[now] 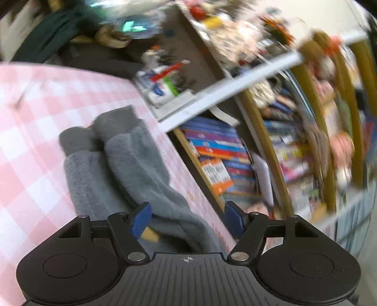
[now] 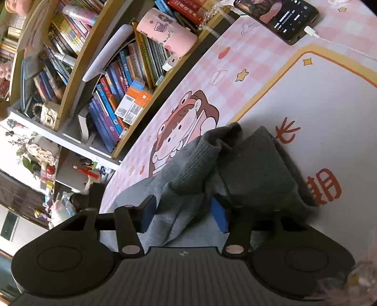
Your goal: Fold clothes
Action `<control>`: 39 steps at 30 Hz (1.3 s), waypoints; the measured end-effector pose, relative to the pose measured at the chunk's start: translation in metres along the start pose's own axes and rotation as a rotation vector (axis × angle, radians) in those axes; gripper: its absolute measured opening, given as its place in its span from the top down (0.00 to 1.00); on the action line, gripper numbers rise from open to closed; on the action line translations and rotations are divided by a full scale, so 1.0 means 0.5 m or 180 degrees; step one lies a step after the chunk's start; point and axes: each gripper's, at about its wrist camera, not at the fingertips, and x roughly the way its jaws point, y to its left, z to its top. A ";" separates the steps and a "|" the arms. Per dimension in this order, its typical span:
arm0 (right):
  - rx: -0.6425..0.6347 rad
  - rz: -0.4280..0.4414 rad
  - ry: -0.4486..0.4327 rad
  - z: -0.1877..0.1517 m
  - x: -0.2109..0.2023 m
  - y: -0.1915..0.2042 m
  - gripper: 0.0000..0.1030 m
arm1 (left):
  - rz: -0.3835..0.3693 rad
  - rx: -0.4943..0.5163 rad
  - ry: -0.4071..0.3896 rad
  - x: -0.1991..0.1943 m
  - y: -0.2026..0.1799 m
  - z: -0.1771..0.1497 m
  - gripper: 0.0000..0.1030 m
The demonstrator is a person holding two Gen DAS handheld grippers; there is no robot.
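Observation:
A grey fleece garment [image 1: 122,169] with darker ribbed cuffs lies on the pink checked table mat [image 1: 30,131]. My left gripper [image 1: 187,219] is open just above its near end, with nothing between the blue pads [image 1: 141,219]. In the right wrist view the same garment [image 2: 247,164] lies bunched on the mat [image 2: 235,70], its dark ribbed cuffs toward the far side. My right gripper [image 2: 183,211] is open low over it, and a fold of grey cloth runs between the blue pads [image 2: 219,216] without being pinched.
A bookshelf [image 2: 113,77] full of books stands along the table's edge. A phone [image 2: 280,16] on a white cable lies on the mat at the far right. A pink mug [image 2: 165,33] sits on the shelf. The left wrist view is blurred.

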 end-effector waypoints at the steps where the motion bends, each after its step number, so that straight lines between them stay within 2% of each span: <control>1: -0.0014 -0.0017 0.0009 0.000 0.001 -0.002 0.59 | 0.0015 -0.0161 -0.0011 0.009 0.012 0.002 0.33; 3: -0.0017 -0.0037 0.0026 0.002 0.003 -0.007 0.62 | 0.0049 -0.0440 -0.0022 0.027 0.037 0.005 0.33; 4: -0.0007 -0.0040 0.0035 0.004 0.004 -0.009 0.62 | 0.0067 -0.0544 -0.0026 0.036 0.046 0.007 0.38; 7: 0.0030 -0.0065 0.0069 0.010 0.010 -0.008 0.62 | 0.0140 -0.0587 -0.0051 0.055 0.045 0.015 0.38; 10: 0.0003 -0.0100 0.0085 0.016 0.016 0.000 0.61 | 0.0219 -0.0436 -0.0023 0.070 0.030 0.021 0.41; 12: -0.0111 -0.0178 0.0076 0.022 0.023 0.011 0.72 | 0.0235 -0.0267 -0.0011 0.078 0.020 0.028 0.55; 13: -0.0209 -0.0215 0.0073 0.027 0.024 0.021 0.75 | 0.0251 -0.0186 0.0003 0.081 0.016 0.032 0.77; 14: -0.0309 -0.0252 0.0070 0.032 0.025 0.030 0.79 | 0.0255 -0.0102 0.0008 0.083 0.010 0.037 0.89; 15: -0.0425 -0.0229 0.0010 0.040 0.016 0.045 0.86 | 0.0210 -0.0003 -0.0025 0.079 -0.003 0.045 0.90; 16: -0.0538 -0.0178 -0.0103 0.048 0.001 0.061 0.88 | 0.0157 0.0099 -0.0063 0.073 -0.018 0.053 0.93; 17: -0.0652 -0.0134 -0.0219 0.055 -0.017 0.076 0.91 | 0.0069 0.0218 -0.0121 0.059 -0.039 0.059 0.94; 18: -0.0763 -0.0089 -0.0386 0.057 -0.046 0.087 0.98 | -0.0031 0.0340 -0.0174 0.039 -0.060 0.062 0.94; 20: -0.0983 0.0002 -0.0723 0.060 -0.105 0.111 0.98 | -0.0186 0.0546 -0.0225 0.003 -0.095 0.063 0.94; 21: -0.0956 0.0047 -0.0789 0.061 -0.127 0.109 0.98 | -0.0244 0.0621 -0.0216 -0.017 -0.103 0.059 0.93; 23: -0.0734 0.0113 -0.0708 0.056 -0.157 0.076 0.97 | -0.0254 0.0625 -0.0122 -0.042 -0.089 0.043 0.93; 24: -0.0603 0.0100 -0.0573 0.050 -0.157 0.054 0.94 | -0.0163 0.0579 -0.0040 -0.045 -0.072 0.036 0.93; 26: -0.0355 -0.0047 -0.0270 0.032 -0.137 0.010 0.94 | 0.0217 0.0423 0.0080 -0.044 -0.023 0.018 0.93; 27: -0.0321 -0.0062 -0.0187 0.026 -0.124 0.003 0.91 | 0.0247 0.0296 0.0095 -0.043 -0.003 0.014 0.93; 28: -0.0288 -0.0076 -0.0104 0.020 -0.112 -0.003 0.88 | 0.0267 0.0183 0.0103 -0.042 0.016 0.010 0.93; 29: -0.0264 -0.0061 -0.0065 0.018 -0.102 0.000 0.77 | 0.0240 0.0127 0.0079 -0.043 0.023 0.008 0.93; 30: -0.0239 -0.0006 -0.0030 0.019 -0.088 0.006 0.60 | 0.0220 0.0091 0.0058 -0.043 0.029 0.007 0.93; 31: -0.0219 0.0033 -0.0012 0.021 -0.077 0.010 0.53 | 0.0227 0.0135 0.0046 -0.043 0.025 0.007 0.93; 32: -0.0199 0.0073 0.0007 0.023 -0.066 0.015 0.50 | 0.0237 0.0177 0.0046 -0.042 0.021 0.008 0.93; 35: -0.0123 0.0010 0.0042 0.038 -0.020 0.022 0.51 | 0.0233 0.0200 0.0045 -0.038 0.019 0.012 0.93; 37: -0.0075 -0.0086 0.0028 0.046 0.011 0.025 0.57 | 0.0228 0.0169 0.0048 -0.030 0.022 0.015 0.93; 39: -0.0135 -0.0260 0.0042 0.056 0.042 0.033 0.81 | 0.0252 0.0166 0.0037 -0.021 0.022 0.019 0.93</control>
